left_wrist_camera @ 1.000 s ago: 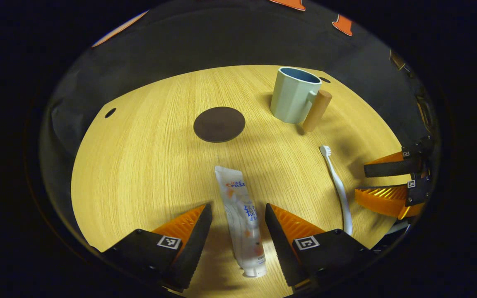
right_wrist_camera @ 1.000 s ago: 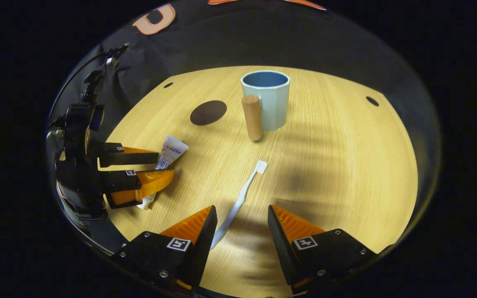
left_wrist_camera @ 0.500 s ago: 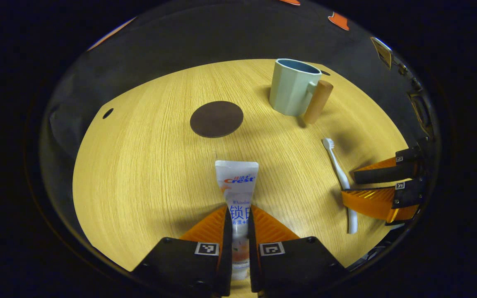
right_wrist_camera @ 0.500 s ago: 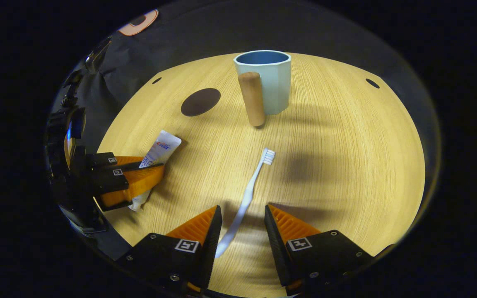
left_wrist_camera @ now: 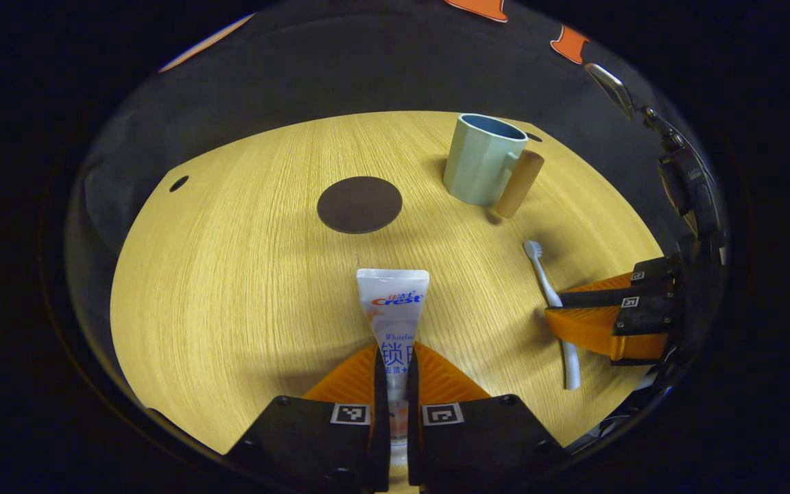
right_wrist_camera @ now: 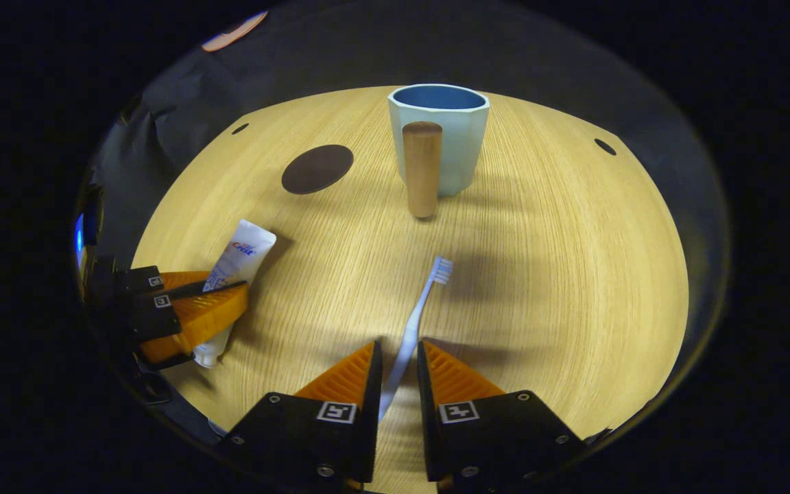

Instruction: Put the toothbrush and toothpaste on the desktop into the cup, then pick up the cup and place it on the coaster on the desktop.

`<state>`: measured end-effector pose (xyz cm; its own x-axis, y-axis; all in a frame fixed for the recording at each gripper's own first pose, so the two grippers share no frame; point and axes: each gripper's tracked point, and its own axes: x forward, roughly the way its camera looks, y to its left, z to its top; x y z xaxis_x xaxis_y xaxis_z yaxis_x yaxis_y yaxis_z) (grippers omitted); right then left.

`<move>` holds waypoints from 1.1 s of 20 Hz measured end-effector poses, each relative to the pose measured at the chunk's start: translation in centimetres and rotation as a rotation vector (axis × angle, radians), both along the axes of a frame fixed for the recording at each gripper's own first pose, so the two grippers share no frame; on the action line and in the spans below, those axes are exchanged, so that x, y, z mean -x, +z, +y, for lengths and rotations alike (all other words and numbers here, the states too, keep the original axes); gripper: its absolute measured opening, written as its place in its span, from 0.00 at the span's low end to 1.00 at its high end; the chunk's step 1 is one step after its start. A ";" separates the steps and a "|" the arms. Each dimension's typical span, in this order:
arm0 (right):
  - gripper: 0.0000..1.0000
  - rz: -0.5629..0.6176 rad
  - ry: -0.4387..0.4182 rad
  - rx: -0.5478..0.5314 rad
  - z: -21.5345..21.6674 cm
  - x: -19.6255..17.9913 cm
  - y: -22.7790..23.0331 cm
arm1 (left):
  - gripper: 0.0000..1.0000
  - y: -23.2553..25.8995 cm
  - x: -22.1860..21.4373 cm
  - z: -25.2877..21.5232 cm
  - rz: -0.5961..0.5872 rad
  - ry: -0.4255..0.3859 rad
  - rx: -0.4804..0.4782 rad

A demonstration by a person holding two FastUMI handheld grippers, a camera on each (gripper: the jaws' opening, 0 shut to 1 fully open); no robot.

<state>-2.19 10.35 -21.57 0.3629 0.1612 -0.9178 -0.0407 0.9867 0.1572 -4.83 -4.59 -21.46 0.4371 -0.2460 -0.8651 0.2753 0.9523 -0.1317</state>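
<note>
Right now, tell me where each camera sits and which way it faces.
Left gripper view: rides the left gripper, looks forward over the table; its jaws clamp the toothpaste.
Right gripper view: rides the right gripper, faces the cup; its jaws flank the toothbrush, contact unclear.
Shared: cup, coaster, toothpaste, toothbrush, and each other's gripper.
</note>
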 end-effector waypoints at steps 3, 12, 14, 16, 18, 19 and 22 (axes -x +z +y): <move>0.16 -0.017 -0.013 0.008 0.0 -0.5 -0.4 | 0.13 0.8 0.0 0.0 -0.025 0.007 0.027; 0.05 -0.079 -0.064 -0.071 0.6 -1.0 0.1 | 0.13 1.1 0.3 0.1 -0.058 0.057 0.053; 0.05 -0.082 -0.076 -0.092 0.7 -1.1 0.0 | 0.13 1.6 0.4 0.3 -0.071 0.060 0.059; 0.05 -0.091 -0.083 -0.111 0.8 -1.2 0.0 | 0.13 2.1 0.3 0.5 -0.084 0.061 0.060; 0.05 -0.108 -0.084 -0.127 0.7 -1.4 0.0 | 0.13 2.4 0.2 0.6 -0.093 0.066 0.055; 0.05 -0.119 -0.087 -0.127 0.7 -1.5 0.1 | 0.13 2.5 0.1 0.6 -0.097 0.066 0.056; 0.05 -0.165 -0.095 -0.135 0.2 -2.1 0.8 | 0.13 3.0 0.1 0.2 -0.104 0.068 0.068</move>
<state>-0.13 10.58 -20.78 0.5260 0.2361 -0.8170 0.0155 0.9579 0.2868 -4.95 -4.40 -18.42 0.5416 -0.2688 -0.7965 0.2258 0.9592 -0.1702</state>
